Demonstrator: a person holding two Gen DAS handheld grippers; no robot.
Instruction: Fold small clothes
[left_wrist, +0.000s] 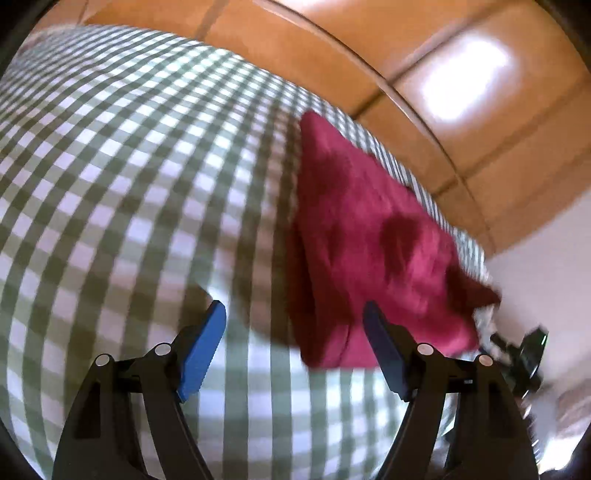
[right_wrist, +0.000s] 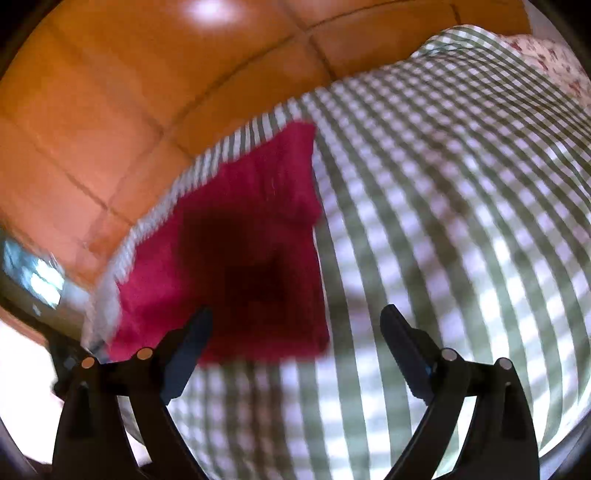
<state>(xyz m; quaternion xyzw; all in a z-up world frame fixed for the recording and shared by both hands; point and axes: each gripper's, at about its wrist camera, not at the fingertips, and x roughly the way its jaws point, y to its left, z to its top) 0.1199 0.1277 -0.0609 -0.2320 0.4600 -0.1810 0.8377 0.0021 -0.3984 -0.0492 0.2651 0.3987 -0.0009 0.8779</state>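
A small dark red garment (left_wrist: 369, 240) lies folded flat on a green-and-white checked cloth (left_wrist: 129, 184), close to its edge. In the left wrist view it sits ahead and right of my left gripper (left_wrist: 295, 314), which is open and empty above the cloth. In the right wrist view the same garment (right_wrist: 240, 251) lies ahead and left of my right gripper (right_wrist: 295, 317), also open and empty. The right gripper's left finger overlaps the garment's near edge in that view. Both views are blurred by motion.
An orange tiled floor (left_wrist: 443, 74) lies beyond the checked cloth's edge (right_wrist: 229, 144). A floral fabric (right_wrist: 546, 62) shows at the far right corner. A black device (left_wrist: 524, 354) sits low at the right in the left wrist view.
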